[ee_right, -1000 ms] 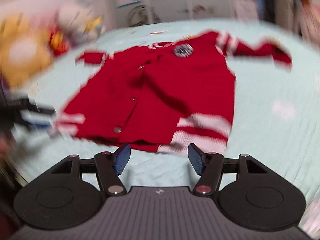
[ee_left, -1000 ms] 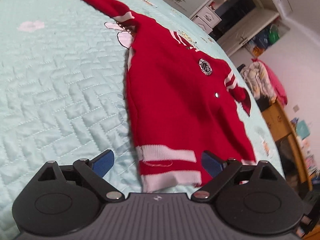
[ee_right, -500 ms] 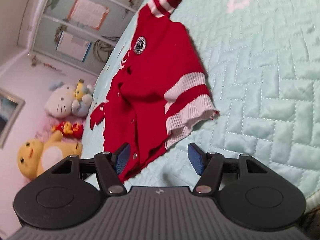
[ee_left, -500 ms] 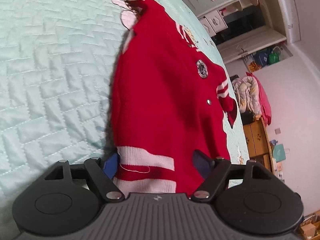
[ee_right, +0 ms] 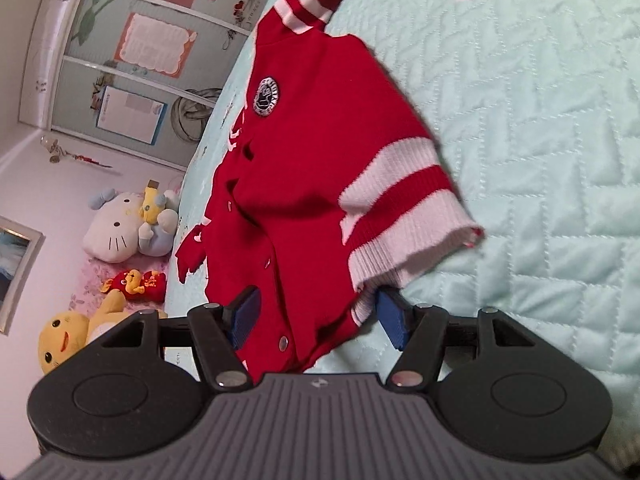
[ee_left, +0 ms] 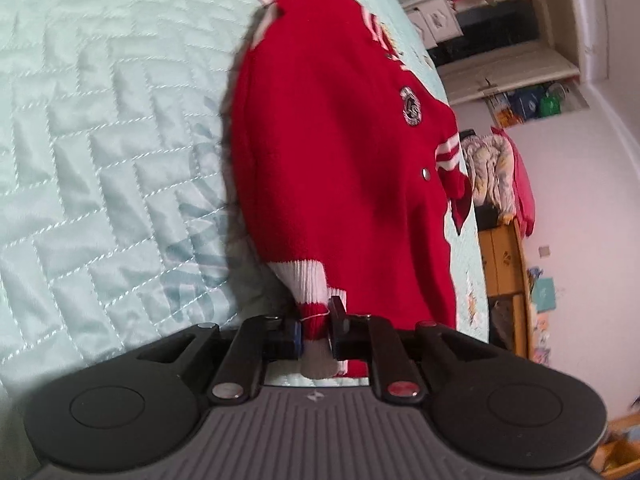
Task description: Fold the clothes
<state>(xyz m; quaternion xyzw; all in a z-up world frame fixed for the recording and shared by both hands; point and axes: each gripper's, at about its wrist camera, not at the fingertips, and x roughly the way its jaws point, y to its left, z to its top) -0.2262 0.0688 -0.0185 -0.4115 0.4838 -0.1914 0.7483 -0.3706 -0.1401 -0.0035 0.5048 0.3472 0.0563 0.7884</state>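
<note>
Left wrist view: a red cardigan [ee_left: 332, 152] with white-striped ribbing lies spread on a pale green quilted bed [ee_left: 100, 140], its long axis running away from the camera, hem near and collar far. The left gripper [ee_left: 316, 330] has its jaws drawn in tight on the near left corner of the striped hem [ee_left: 310, 296], the knit bunched between the pads and lifted a little off the quilt. Bare bedcover opens wide to the left of the garment; to the right the mattress edge falls off close beside the far sleeve [ee_left: 452, 160], with shelves and a wooden dresser [ee_left: 500, 256] beyond it.

Right wrist view: the same cardigan [ee_right: 304, 152] seen from its other hem corner, badge [ee_right: 266, 98] and snap placket facing up. The right gripper [ee_right: 320, 314] has its jaws spread wide, with the lower front edge of the garment lying between the blue pads [ee_right: 394, 318] but not pinched; the striped hem band [ee_right: 404, 216] curls up just beyond the right pad. Open quilt stretches to the right, while plush toys [ee_right: 120, 220] crowd the floor side at left.

Both grippers sit at the hem end, so any fold would likely travel from here toward the collar, or sideways into the free bedcover. The left hand is the one with cloth in hand; the right looks placed to close on its corner.
</note>
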